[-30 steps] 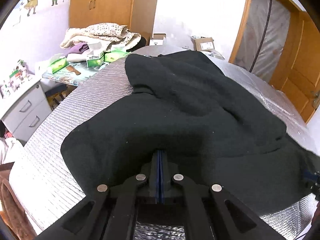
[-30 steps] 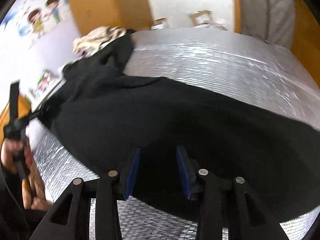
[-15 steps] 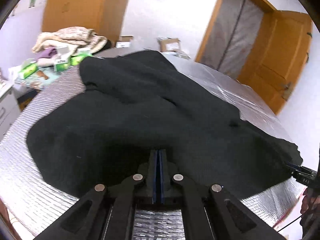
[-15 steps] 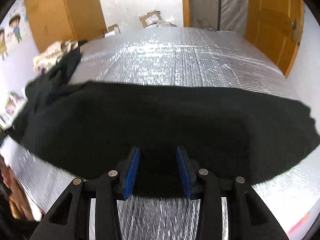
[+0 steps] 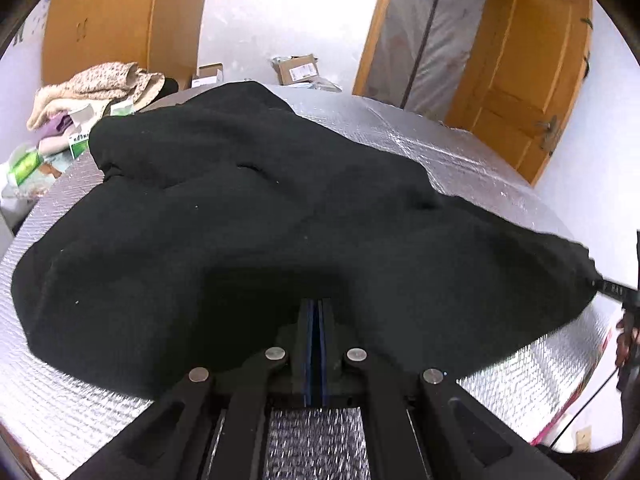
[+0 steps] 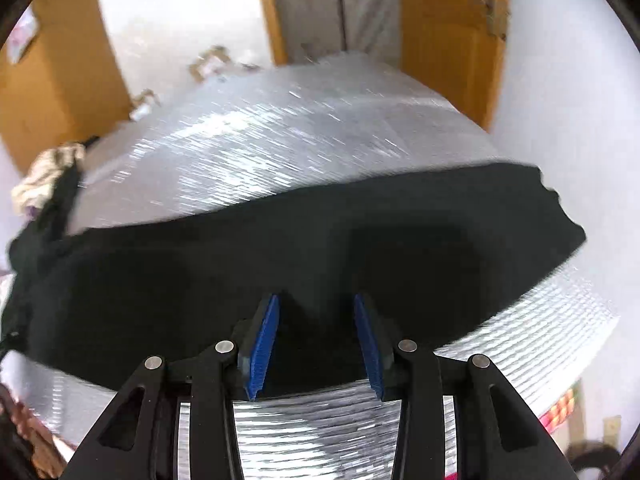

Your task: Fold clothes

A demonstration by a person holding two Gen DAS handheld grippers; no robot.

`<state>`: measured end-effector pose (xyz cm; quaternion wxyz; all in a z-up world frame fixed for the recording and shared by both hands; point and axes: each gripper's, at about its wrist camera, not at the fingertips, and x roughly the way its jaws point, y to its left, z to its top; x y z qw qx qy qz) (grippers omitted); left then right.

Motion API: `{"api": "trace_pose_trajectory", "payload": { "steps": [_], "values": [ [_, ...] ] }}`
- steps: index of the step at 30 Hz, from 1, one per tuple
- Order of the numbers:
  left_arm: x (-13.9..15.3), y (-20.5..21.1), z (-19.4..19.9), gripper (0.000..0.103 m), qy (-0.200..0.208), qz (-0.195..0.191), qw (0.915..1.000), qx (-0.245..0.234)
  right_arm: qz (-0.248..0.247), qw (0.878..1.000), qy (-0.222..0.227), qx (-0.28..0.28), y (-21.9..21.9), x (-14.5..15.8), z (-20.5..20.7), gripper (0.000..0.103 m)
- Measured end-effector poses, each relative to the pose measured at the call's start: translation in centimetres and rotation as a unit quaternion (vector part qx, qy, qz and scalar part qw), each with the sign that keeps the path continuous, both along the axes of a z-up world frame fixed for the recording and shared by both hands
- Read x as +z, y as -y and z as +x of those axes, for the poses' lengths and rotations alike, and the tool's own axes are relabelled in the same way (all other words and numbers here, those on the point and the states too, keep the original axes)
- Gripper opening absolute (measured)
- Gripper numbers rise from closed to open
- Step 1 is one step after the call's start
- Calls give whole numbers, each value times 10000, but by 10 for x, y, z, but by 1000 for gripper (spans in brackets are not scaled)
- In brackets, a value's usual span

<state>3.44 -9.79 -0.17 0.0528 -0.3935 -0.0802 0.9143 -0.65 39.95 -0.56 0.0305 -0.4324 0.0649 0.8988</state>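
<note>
A black garment (image 5: 260,220) lies spread over the silver quilted table (image 5: 460,152). In the left wrist view my left gripper (image 5: 316,308) is shut on the garment's near edge. In the right wrist view the garment (image 6: 320,256) stretches across the near part of the table (image 6: 280,148). My right gripper (image 6: 316,308) stands with its blue pads apart and the garment's near hem between them. The right gripper also shows at the far right of the left wrist view (image 5: 616,292), at the garment's corner.
A pile of beige cloth (image 5: 96,88) and green boxes (image 5: 28,162) lie at the table's far left. Cardboard boxes (image 5: 296,68) stand behind the table. Wooden doors (image 5: 520,80) and a wardrobe (image 5: 100,16) line the back wall.
Both views have swung to the right along the table's near edge. The garment's hem now lies stretched between the two grippers. The left gripper stays shut on the hem.
</note>
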Motion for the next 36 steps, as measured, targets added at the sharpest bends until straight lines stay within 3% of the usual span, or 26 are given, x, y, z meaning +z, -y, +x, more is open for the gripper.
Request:
{"api": "trace_pose_trajectory", "payload": {
  "steps": [5, 8, 16, 21, 23, 31, 36],
  "values": [
    [0, 2, 11, 2, 79, 71, 9999, 44, 41, 9997, -162, -154, -23, -3, -4, 41],
    [1, 2, 15, 2, 134, 55, 9999, 92, 62, 9997, -156, -162, -14, 4, -11, 41],
    [20, 16, 10, 2, -58, -31, 9985, 543, -479, 9871, -447, 1459, 75, 23, -28, 41],
    [8, 39, -2, 2, 333, -24, 9949, 947, -369, 9797, -77, 1971, 108, 10, -46, 41],
    [8, 45, -1, 2, 279, 76, 9946, 994, -226, 9788, 38, 2034, 114, 6, -53, 41],
    [40, 72, -21, 2, -228, -41, 9883, 1507, -770, 9683, -621, 2293, 126, 50, -72, 41],
    [29, 82, -38, 2, -76, -17, 9860, 1668, -870, 9485, -947, 2894, 167, 80, -92, 41]
  ]
}}
